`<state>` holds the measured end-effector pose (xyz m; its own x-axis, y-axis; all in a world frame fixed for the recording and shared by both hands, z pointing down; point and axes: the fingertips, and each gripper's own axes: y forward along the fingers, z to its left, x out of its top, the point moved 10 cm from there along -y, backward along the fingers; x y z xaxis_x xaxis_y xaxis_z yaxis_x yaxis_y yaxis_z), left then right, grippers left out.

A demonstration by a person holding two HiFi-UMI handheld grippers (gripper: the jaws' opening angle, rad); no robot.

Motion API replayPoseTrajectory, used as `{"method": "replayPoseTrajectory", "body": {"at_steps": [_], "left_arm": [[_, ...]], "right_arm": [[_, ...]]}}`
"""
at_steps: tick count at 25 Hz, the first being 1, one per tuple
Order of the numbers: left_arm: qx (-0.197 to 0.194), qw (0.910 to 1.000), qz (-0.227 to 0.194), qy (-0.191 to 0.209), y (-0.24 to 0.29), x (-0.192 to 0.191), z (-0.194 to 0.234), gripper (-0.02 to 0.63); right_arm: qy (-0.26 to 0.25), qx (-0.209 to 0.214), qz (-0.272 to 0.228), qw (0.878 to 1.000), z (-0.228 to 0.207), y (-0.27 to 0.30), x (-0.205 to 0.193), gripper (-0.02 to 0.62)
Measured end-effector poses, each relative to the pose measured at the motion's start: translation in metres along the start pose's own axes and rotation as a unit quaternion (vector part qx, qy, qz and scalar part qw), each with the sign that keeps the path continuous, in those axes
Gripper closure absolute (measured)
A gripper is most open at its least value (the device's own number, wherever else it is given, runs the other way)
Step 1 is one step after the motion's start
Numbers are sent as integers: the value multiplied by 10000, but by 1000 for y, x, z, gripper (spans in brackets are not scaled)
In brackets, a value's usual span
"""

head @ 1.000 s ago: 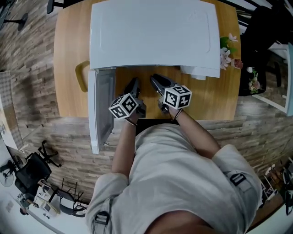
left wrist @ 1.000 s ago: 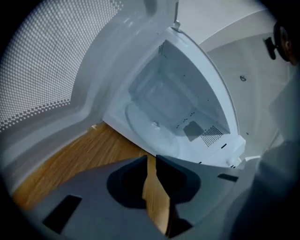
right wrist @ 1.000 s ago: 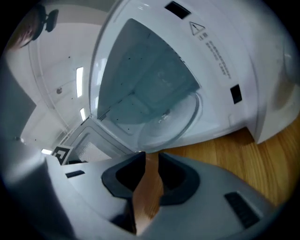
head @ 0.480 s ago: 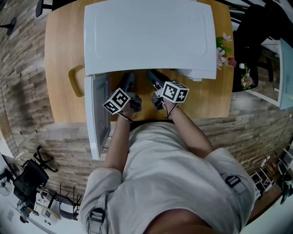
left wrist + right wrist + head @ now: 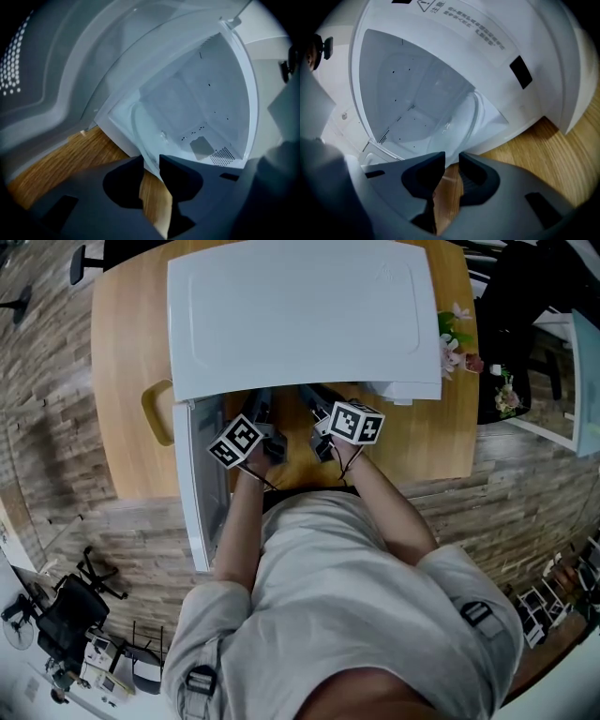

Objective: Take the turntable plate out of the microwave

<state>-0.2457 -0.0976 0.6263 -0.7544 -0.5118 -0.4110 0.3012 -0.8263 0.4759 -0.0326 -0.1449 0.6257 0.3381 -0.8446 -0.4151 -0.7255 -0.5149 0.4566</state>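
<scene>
- At the near mouth of the microwave point(image 5: 300, 315), left gripper point(image 5: 151, 161) and right gripper point(image 5: 452, 159), jaws just closing, pinch the turntable plate point(image 5: 459, 122) by its rim.
- Plate sits mostly inside; drawing it out is left.

tabletop point(image 5: 127, 352): light wood with a rounded corner, its far edge cut off by the frame
yellow object point(image 5: 147, 413): a curved loop lying on the tabletop at the left; what it is cannot be told
flowers point(image 5: 457, 341): pale pink blooms with green leaves, at the tabletop's right edge
floor point(image 5: 56, 437): brown and grey planks in a staggered pattern around the tabletop
office chair point(image 5: 61, 620): black, on a star base, well apart at the lower left
dark furniture point(image 5: 525, 296): upper right, beyond the flowers, too dark to make out
</scene>
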Motion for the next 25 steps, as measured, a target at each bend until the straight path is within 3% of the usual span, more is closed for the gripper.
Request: {"method": "replayPoseTrajectory", "body": {"at_steps": [15, 22, 25], "left_arm": [[-34, 9996, 274, 82, -24, -20, -10, 485], [-101, 9973, 556, 467, -29, -31, -6, 477], [-86, 9964, 573, 622, -25, -26, -5, 441]], "right_arm": [[-141, -62, 181, 9997, 5, -32, -8, 502], [-94, -31, 391, 9992, -9, -41, -18, 498], [-184, -38, 322, 9993, -13, -41, -11, 438]]}}
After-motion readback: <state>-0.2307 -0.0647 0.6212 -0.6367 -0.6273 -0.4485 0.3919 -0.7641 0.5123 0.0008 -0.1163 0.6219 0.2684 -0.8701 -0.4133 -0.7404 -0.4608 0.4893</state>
